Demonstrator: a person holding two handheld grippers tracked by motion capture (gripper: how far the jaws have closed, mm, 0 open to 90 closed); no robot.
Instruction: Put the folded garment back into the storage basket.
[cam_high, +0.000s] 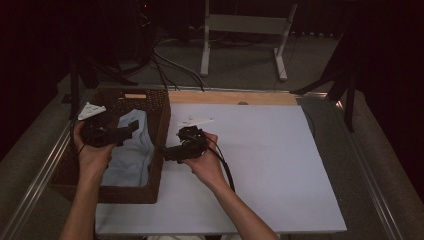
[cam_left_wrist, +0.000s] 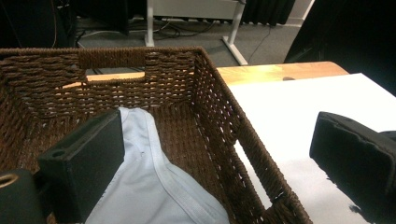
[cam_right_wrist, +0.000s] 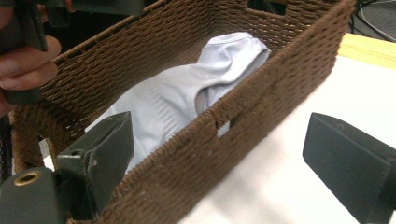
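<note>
On the white table (cam_high: 260, 165), at its left edge, stands a brown wicker basket (cam_high: 161, 120) with a pale blue garment (cam_high: 131, 150) lying crumpled inside it. The left gripper (cam_high: 131, 129) hangs over the basket and the right gripper (cam_high: 165, 152) sits just outside its right wall, both with jaws spread wide and holding nothing

No readable text, labels, brands, numbers or signs anywhere on basket, cloth, grippers or table.
</note>
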